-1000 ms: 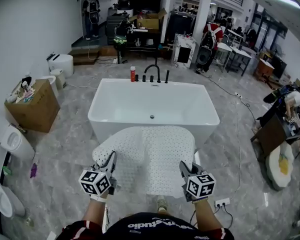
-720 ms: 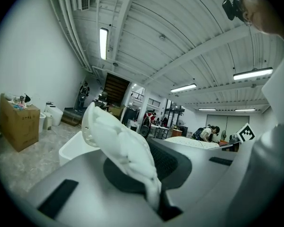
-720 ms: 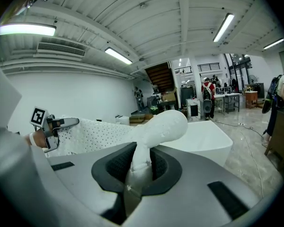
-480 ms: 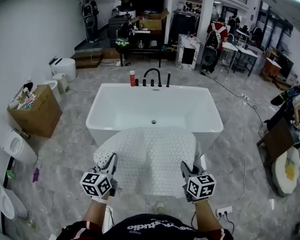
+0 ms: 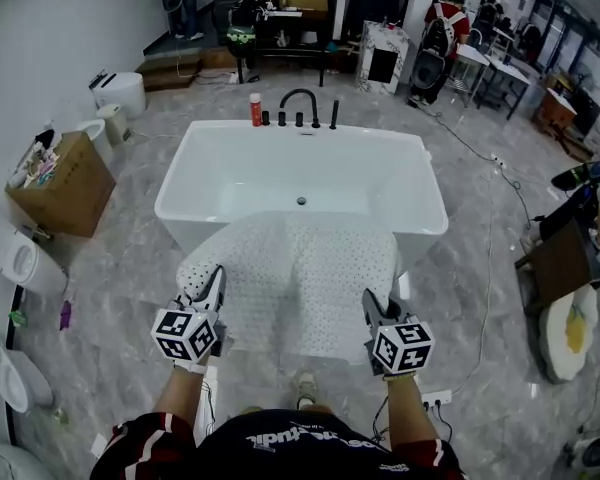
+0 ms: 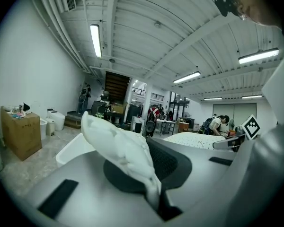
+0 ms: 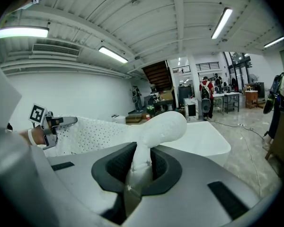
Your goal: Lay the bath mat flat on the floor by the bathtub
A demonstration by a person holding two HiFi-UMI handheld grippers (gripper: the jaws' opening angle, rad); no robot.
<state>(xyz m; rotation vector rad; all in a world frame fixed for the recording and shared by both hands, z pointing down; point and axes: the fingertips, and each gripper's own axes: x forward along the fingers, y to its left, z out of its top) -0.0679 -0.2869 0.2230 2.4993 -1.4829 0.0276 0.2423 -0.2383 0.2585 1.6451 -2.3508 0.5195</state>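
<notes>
A grey marbled floor (image 5: pixel 120 288) runs from a plain white wall (image 5: pixel 40 18) on the left to cluttered desks (image 5: pixel 280 56) at the far end. A cardboard box (image 5: pixel 65 183) and a toilet (image 5: pixel 120 93) stand near that wall. Tube lights (image 6: pixel 95 40) hang under a white ribbed ceiling (image 6: pixel 180 22).

Head view downward, gripper views share bathtub (image 5: pixel 365 173)

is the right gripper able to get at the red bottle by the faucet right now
Probably not: the right gripper is shut on the mat, and the whole tub lies between it and the bottle at the far end.
</notes>
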